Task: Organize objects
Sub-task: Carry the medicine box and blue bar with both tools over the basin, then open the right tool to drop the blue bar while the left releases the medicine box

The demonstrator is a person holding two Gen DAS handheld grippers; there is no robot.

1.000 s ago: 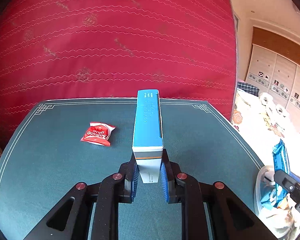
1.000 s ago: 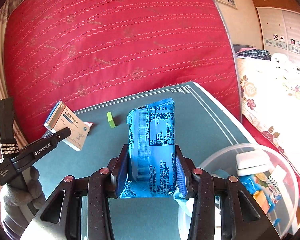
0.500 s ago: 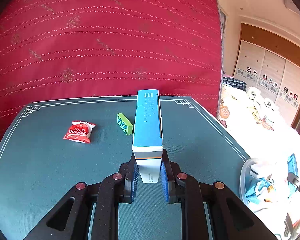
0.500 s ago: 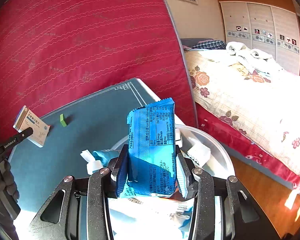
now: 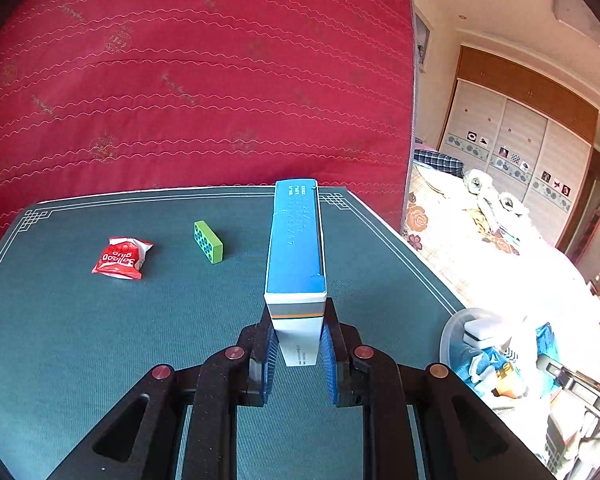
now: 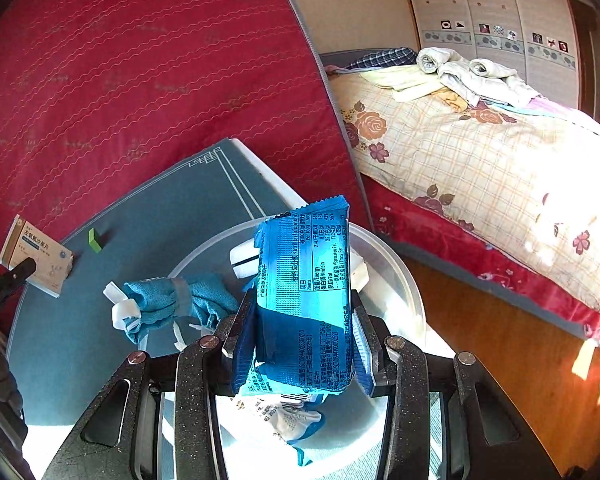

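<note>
A blue-and-white cardboard box [image 5: 296,256] is clamped upright between the pads of the left gripper [image 5: 298,354] above the dark green mat [image 5: 80,340] that covers the table. Toward the mat's far edge lie a red snack sachet [image 5: 121,258] and a green domino-like block [image 5: 208,241], apart from each other. A blue foil snack packet [image 6: 304,300] is gripped by the right gripper [image 6: 304,354] over a clear plastic tub [image 6: 400,280] at the mat's right edge; a blue cloth pouch [image 6: 172,304] and white items lie in the tub.
</note>
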